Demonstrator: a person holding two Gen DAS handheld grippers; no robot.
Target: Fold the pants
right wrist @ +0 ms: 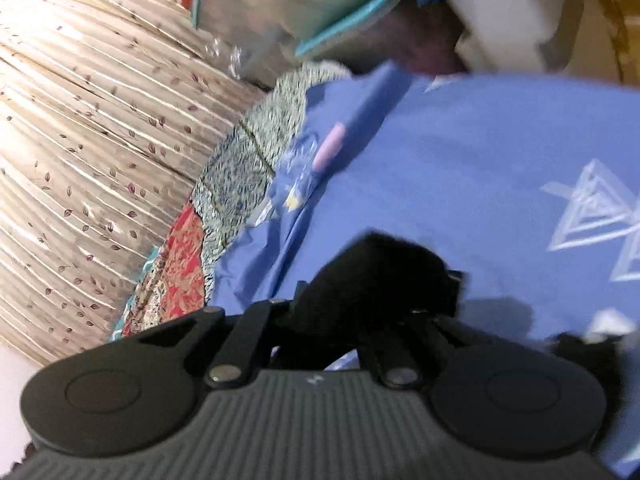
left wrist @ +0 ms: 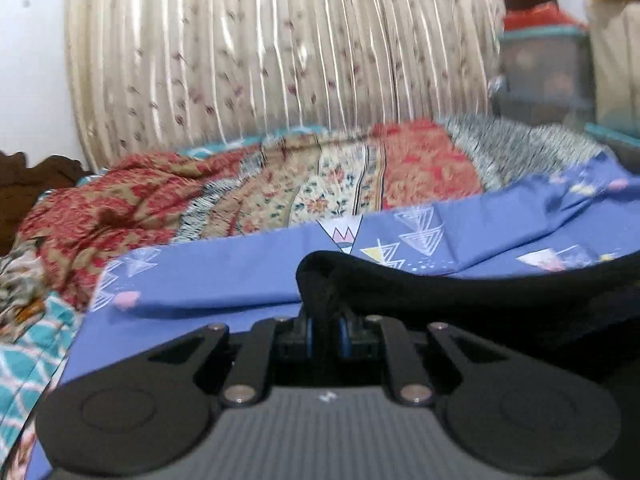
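Observation:
The black pants (left wrist: pixel 460 288) drape over my left gripper (left wrist: pixel 326 320), which is shut on a fold of their edge; the cloth stretches away to the right above the blue sheet (left wrist: pixel 224 280). In the right wrist view my right gripper (right wrist: pixel 372 304) is shut on a bunched corner of the black pants (right wrist: pixel 380 272), held above the blue sheet (right wrist: pixel 460 184). The cloth hides the fingertips of both grippers. Both views are blurred.
A patterned red and cream quilt (left wrist: pixel 248 192) lies behind the blue sheet. A cream pleated curtain (left wrist: pixel 280 48) hangs at the back and also shows in the right wrist view (right wrist: pixel 80 140). Plastic boxes (left wrist: pixel 548 72) stand at the right.

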